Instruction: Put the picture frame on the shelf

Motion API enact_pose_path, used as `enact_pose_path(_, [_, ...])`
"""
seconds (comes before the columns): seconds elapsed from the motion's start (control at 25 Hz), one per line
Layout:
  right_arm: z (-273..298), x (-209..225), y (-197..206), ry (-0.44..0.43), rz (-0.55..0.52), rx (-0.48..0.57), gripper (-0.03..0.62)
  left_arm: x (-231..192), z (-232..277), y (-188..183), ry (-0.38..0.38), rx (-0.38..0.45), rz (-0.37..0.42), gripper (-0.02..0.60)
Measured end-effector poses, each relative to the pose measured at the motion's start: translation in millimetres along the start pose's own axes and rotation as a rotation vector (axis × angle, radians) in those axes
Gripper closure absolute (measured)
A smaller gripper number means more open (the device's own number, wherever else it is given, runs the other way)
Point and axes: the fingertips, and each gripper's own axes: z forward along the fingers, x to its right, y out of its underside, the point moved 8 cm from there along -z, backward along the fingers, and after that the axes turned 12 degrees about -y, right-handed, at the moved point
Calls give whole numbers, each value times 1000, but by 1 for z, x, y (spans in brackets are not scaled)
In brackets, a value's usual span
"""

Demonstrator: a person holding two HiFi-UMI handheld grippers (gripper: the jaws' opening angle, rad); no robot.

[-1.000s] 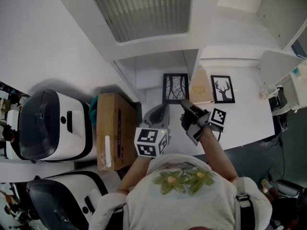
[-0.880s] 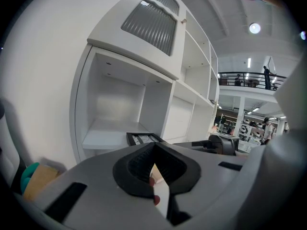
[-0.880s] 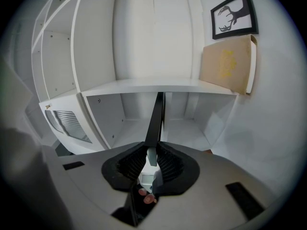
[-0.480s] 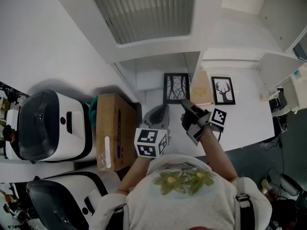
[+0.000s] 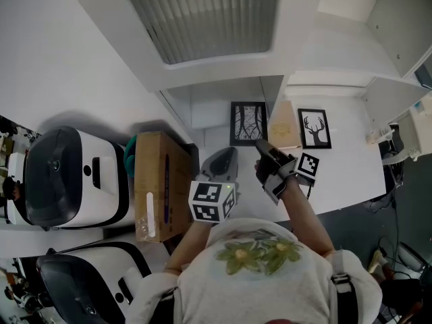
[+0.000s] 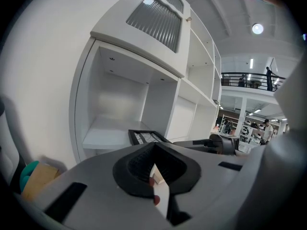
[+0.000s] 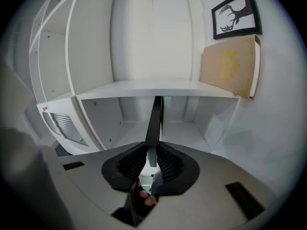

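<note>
The picture frame (image 5: 248, 123) is black with a bare-branches print. It is at the mouth of an open white shelf compartment (image 5: 216, 100). My right gripper (image 5: 260, 144) is shut on the frame's near edge. In the right gripper view the frame (image 7: 155, 121) shows edge-on as a thin dark strip running out from between the pads. My left gripper (image 5: 228, 155) is just left of the frame, shut with nothing in it. From the left gripper (image 6: 153, 148) view, the frame (image 6: 144, 137) lies at the shelf's front edge, with the right gripper (image 6: 211, 143) behind it.
A deer picture (image 5: 314, 127) and a tan board (image 5: 284, 125) rest on the white surface right of the frame. A cardboard box (image 5: 158, 181) and two white machines (image 5: 67, 174) are at left. A louvred door (image 5: 202, 15) closes the compartment beyond.
</note>
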Motion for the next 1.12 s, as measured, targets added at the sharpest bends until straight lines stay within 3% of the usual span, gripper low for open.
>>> enact_pose_path(1.12, [13, 9, -18, 6, 10, 23, 507, -5, 17, 0, -2, -25, -15, 554])
